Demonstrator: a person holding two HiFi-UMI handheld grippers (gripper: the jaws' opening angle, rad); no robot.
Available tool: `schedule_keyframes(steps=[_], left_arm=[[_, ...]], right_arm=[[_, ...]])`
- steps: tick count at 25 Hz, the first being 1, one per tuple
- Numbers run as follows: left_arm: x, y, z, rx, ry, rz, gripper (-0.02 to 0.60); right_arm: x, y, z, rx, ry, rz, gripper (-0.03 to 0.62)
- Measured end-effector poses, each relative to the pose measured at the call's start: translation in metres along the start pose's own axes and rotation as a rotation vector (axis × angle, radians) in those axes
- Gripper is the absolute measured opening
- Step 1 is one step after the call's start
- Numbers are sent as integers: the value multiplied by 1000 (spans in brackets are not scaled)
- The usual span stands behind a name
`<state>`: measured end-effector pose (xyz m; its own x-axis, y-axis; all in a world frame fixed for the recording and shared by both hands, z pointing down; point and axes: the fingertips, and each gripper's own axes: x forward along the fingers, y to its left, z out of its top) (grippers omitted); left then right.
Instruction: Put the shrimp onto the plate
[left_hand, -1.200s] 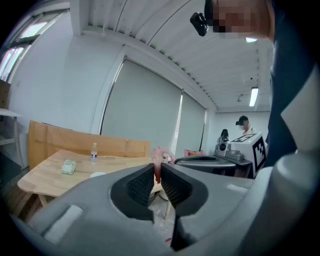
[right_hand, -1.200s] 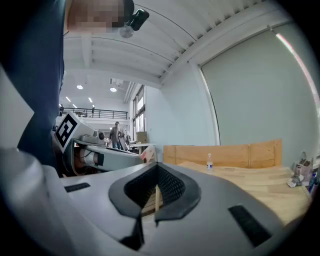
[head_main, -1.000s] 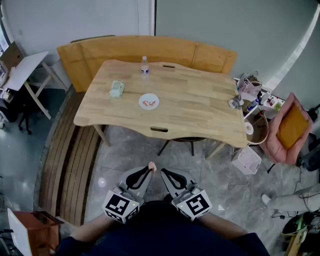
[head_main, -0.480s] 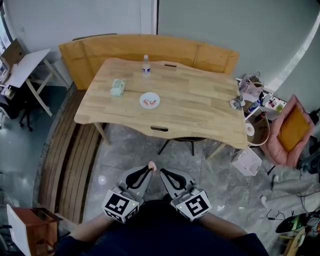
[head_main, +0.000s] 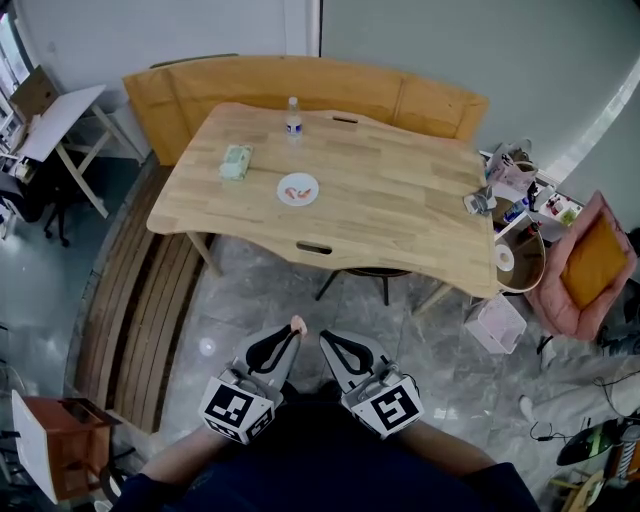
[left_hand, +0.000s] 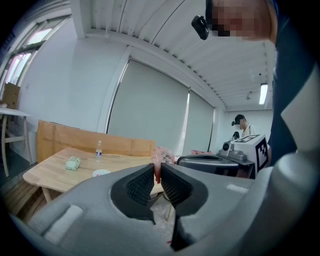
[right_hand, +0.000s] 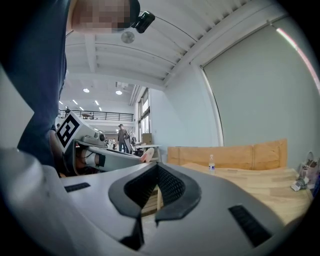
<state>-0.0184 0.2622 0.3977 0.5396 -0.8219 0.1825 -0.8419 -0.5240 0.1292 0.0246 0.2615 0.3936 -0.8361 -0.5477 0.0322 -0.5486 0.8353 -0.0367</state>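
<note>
Head view: left gripper (head_main: 293, 332) was clamped on the pink shrimp (head_main: 297, 323), pinched at the very jaw tips, low and close to the person's body. Right gripper (head_main: 326, 340) sat just beside it, jaws together with nothing between them. Table (head_main: 380, 210) stood well ahead across the floor. Plate (head_main: 282, 192) lay on it, with a pink piece (head_main: 297, 188) on it. My read: a tip pinch is marginal, so keep the squeeze steady on approach, lower over a bare part of the plate, then release.

Matt wooden table (head_main: 400, 210), glossy stone floor (head_main: 450, 350), slatted wooden bench (head_main: 140, 300)
</note>
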Motion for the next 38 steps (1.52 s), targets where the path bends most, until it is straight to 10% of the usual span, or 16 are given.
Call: schedule_keyframes(steps=[15, 38], left_arm=[[45, 16, 12, 19, -11, 11, 44], [148, 225, 59, 44, 9, -126, 44]], right_arm=[[11, -50, -7, -7, 15, 4, 9], [211, -144, 7, 13, 71, -142, 9]])
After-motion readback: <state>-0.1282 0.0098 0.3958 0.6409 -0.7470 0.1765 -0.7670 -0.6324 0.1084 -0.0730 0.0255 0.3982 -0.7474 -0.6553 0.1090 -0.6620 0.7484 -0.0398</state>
